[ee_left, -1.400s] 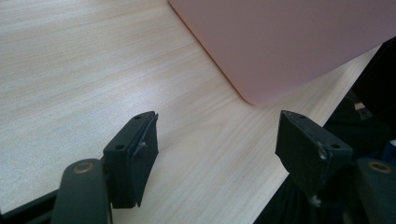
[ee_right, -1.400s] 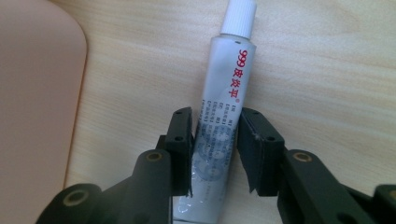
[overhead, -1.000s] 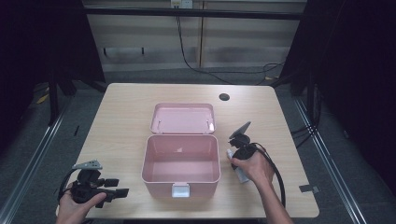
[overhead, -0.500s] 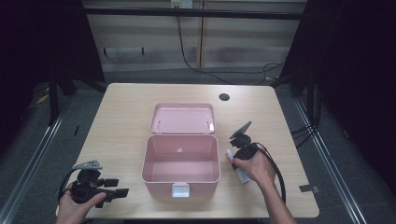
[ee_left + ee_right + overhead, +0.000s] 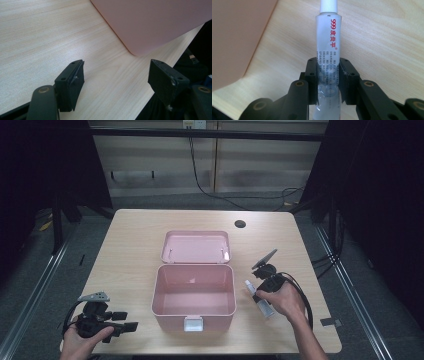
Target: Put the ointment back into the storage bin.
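A white ointment tube [image 5: 329, 37] with red "999" print and a ribbed white cap is clamped near its lower half by my right gripper [image 5: 328, 64]. From above, that tube [image 5: 262, 305] sits low over the table just right of the open pink box [image 5: 194, 292], under my right gripper [image 5: 260, 292]. The cap end points away from the person, along the box's side. My left gripper [image 5: 131, 321] rests near the front left corner, its jaws wide open on nothing. Between its jaws [image 5: 116, 72] lies bare wood, with the box's pink wall [image 5: 155, 22] ahead.
The box's lid [image 5: 196, 246] lies flipped back behind it, and a white latch [image 5: 193, 323] faces the front edge. A dark cable hole [image 5: 240, 224] sits at the far right of the table [image 5: 130, 250]. Cables trail from both grippers.
My right gripper has shifted slightly to the right with the tube still in it. The left gripper has stayed put.
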